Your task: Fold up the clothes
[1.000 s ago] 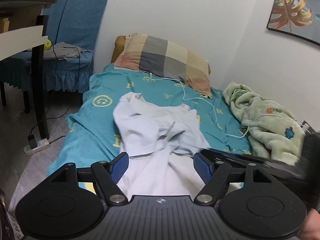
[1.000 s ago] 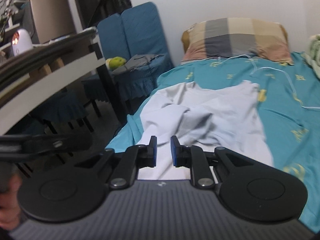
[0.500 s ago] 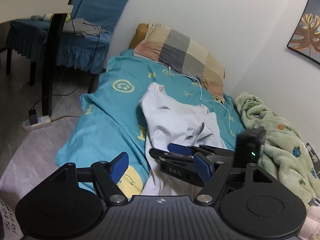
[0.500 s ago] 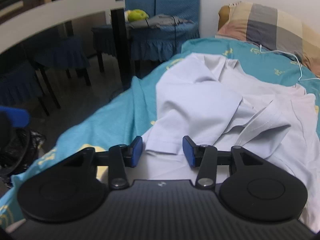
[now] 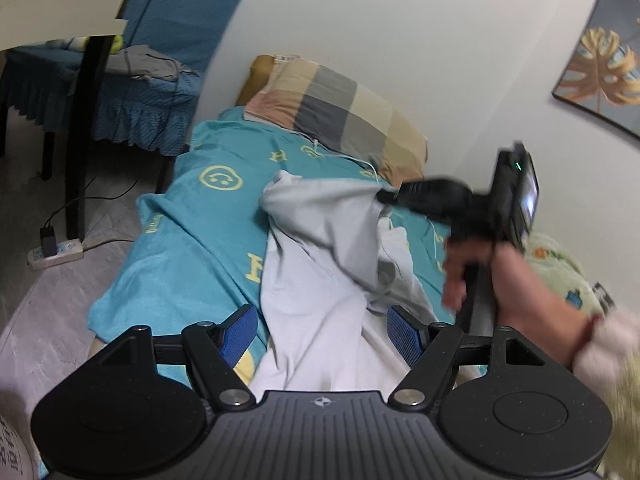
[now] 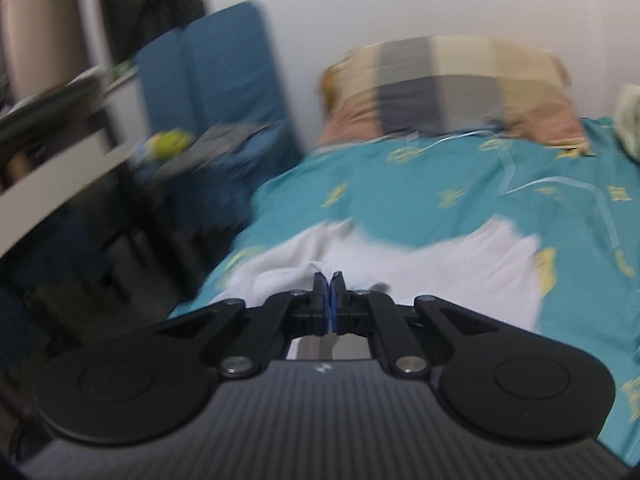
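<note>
Pinching white shirt [image 6: 420,268]: right tongs [image 6: 329,280] | left tongs [image 5: 322,330] agape, empty

Dim, even indoor light; right wrist view motion-blurred; fisheye bending at edges.

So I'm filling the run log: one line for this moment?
step: fold clothes | left gripper: open over white shirt | right gripper: shut on shirt fabric, lifted | surface: teal bed

One shirt [image 5: 320,264], one pillow [image 5: 340,112]
</note>
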Available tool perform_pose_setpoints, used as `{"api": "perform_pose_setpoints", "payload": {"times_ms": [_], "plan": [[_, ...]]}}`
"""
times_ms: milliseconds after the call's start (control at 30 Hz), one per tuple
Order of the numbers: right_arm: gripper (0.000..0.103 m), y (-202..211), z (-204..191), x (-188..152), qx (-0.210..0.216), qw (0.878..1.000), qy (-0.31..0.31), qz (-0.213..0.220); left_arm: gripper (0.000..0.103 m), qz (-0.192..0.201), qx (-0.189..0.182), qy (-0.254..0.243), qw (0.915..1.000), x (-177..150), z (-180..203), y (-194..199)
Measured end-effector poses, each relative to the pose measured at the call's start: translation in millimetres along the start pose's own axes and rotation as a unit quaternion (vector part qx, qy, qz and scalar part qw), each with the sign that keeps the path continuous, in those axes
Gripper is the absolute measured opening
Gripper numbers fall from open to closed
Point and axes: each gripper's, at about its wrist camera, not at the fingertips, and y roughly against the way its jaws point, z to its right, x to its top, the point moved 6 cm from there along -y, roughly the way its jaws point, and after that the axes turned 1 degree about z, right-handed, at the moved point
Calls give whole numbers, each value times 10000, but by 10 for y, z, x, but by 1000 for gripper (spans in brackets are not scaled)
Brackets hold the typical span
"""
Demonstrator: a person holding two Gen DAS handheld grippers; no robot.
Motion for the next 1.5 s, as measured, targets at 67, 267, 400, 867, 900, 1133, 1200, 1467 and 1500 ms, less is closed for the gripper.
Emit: {"api": "perform_pose_setpoints", "payload": {"times_ms": [67, 267, 400, 867, 900, 1133, 1200, 1467, 1500], "plan": [[4, -148, 298, 84, -282, 9994, -214, 34, 74, -77, -25, -20, 10000, -37, 2, -51], [4, -655, 993, -135, -901, 9943, -513, -253, 74, -299, 19, -103, 9995, -133, -44, -245], [4, -809, 1112, -336, -860, 9941, -544, -384, 74, -475, 77, -129, 9988, -195, -73, -383], [66, 530, 791, -315, -305, 9960, -829, -138, 74, -456, 40, -653, 9968, -249, 196, -281], [66, 728, 713, -334, -272, 9966, -767, -130, 74, -451, 36, -685, 9966, -259, 232, -252], [66, 2226, 120, -653, -141, 9975, -661, -206, 74, -421, 148, -1006, 9939, -346, 459, -27], [66, 2563, -25, -829, -101, 9981, -549, -279, 74, -504, 281, -1034, 9930, -391, 467, 46], [66, 3234, 63, -1418, -446, 9940, -843, -536, 73, -1194, 823, -1332, 9804, -585, 512, 372], [66, 3244, 98, -1438, -470, 9932, -909, -548, 73, -1351, 896, -1337, 9777, -624, 484, 418]]}}
